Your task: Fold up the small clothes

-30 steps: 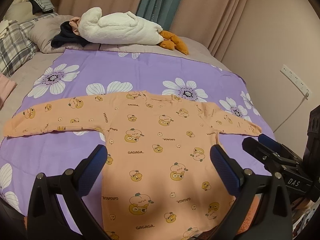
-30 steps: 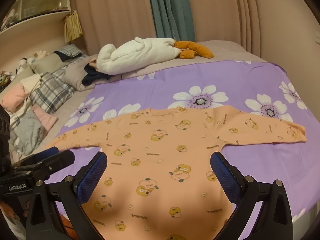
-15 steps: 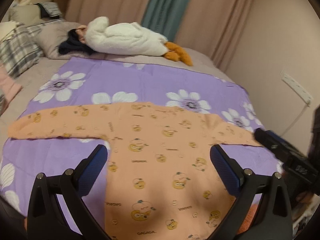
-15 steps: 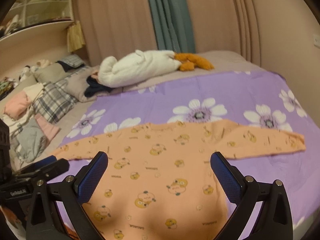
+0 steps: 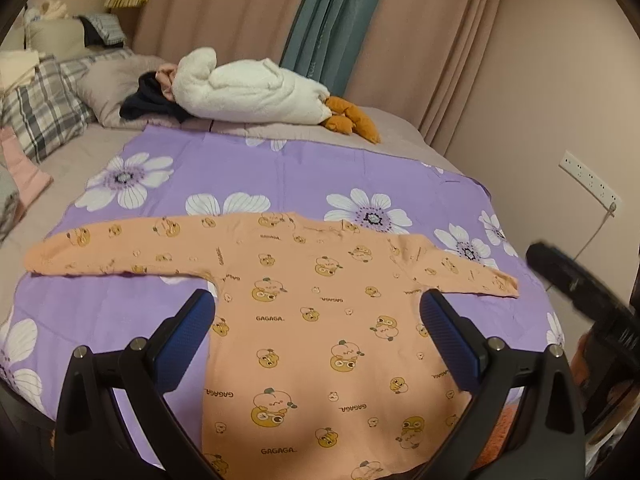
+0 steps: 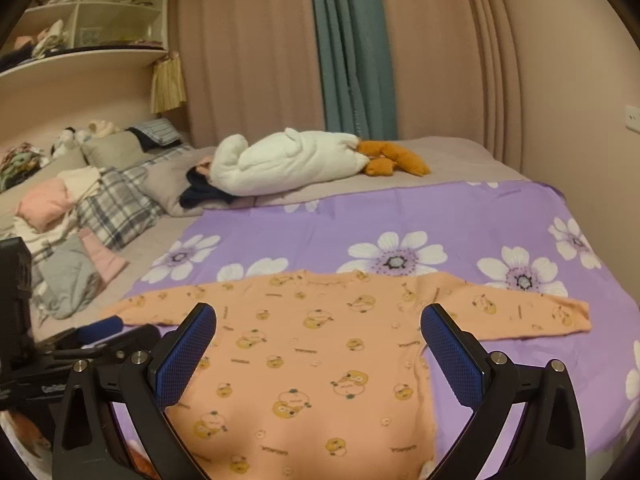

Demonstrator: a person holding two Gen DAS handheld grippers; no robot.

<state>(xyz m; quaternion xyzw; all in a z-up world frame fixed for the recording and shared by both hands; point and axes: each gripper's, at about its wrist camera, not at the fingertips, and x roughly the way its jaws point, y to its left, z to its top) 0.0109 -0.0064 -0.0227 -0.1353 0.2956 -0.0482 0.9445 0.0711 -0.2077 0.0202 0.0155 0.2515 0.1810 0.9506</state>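
Note:
A small orange long-sleeved top (image 5: 320, 320) with cartoon prints lies flat on the purple flowered sheet (image 5: 280, 172), both sleeves spread out sideways. It also shows in the right wrist view (image 6: 320, 344). My left gripper (image 5: 318, 332) is open and empty, held above the top's body near the hem. My right gripper (image 6: 318, 344) is open and empty, also above the body. The right gripper shows blurred at the right edge of the left wrist view (image 5: 576, 280). The left gripper shows at the lower left of the right wrist view (image 6: 96, 340).
A white plush goose (image 5: 252, 92) with orange feet lies at the bed's far end beside a dark garment. Plaid pillows and loose clothes (image 6: 80, 216) pile at the left. A wall with a power strip (image 5: 588, 180) borders the bed's right side. Shelves (image 6: 80, 20) stand at the back left.
Both grippers have pulled back and tilted up, so more of the bed and curtains shows. The top has not moved. Both jaws have stayed open.

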